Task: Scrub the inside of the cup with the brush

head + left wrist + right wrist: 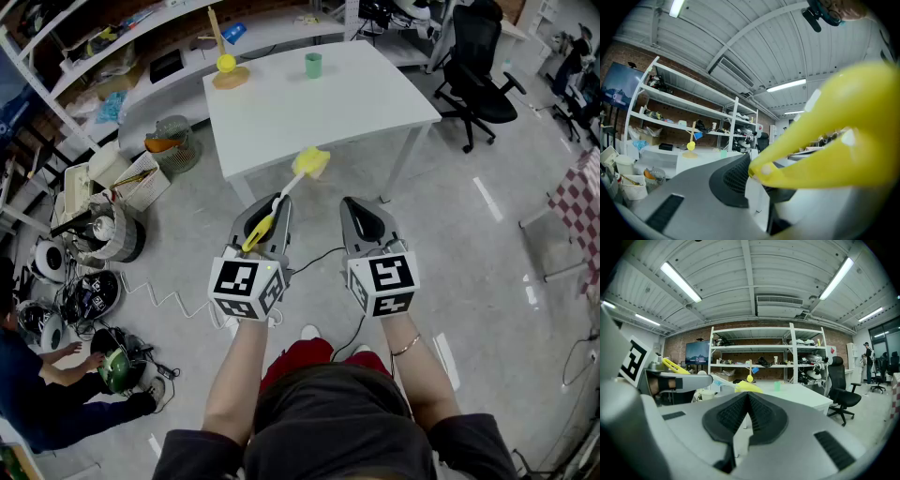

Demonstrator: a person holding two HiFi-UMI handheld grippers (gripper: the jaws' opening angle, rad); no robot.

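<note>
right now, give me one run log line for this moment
left gripper: shut on yellow brush | right gripper: jaws shut, empty | green cup: on white table, untouched

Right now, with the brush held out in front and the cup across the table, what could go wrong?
1. The cup stands loose toward the far edge of the table, and the right gripper is shut and empty. Unheld, the cup could tip or slide off when scrubbed.
2. The left gripper grips the brush low on its handle, so the long brush may twist in the jaws under pressure.
</note>
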